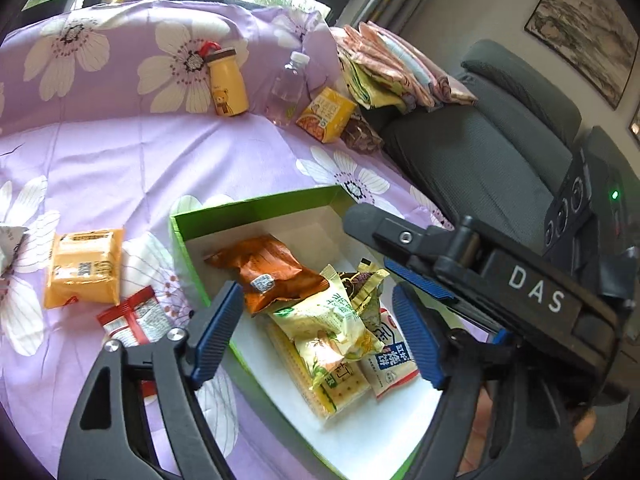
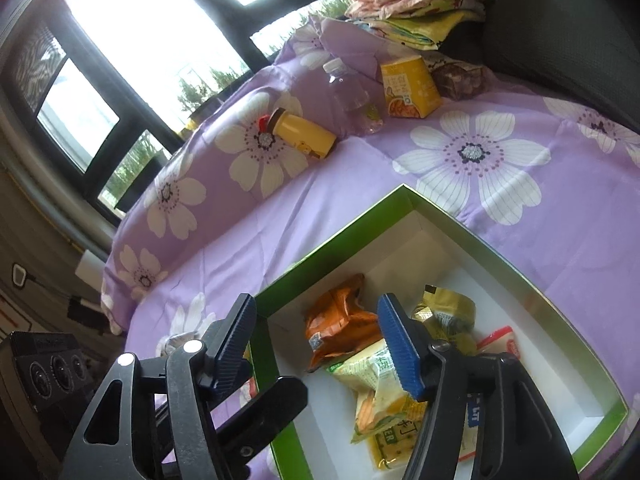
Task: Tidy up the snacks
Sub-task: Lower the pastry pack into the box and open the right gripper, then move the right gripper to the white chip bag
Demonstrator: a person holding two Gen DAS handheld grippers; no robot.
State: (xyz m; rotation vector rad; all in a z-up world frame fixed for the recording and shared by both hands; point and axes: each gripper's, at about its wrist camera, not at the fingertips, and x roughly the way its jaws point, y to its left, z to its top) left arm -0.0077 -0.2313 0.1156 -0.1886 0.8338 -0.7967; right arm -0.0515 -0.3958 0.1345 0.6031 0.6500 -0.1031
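Both the left gripper (image 1: 316, 332) and right gripper (image 2: 320, 344) hang open and empty above the green box (image 1: 256, 204). Judged mid-task: next, fetch the orange packet (image 1: 84, 266) lying outside.

Both wrist views look steeply down, close over the green box (image 1: 256, 210) (image 2: 332, 236), from opposite sides.
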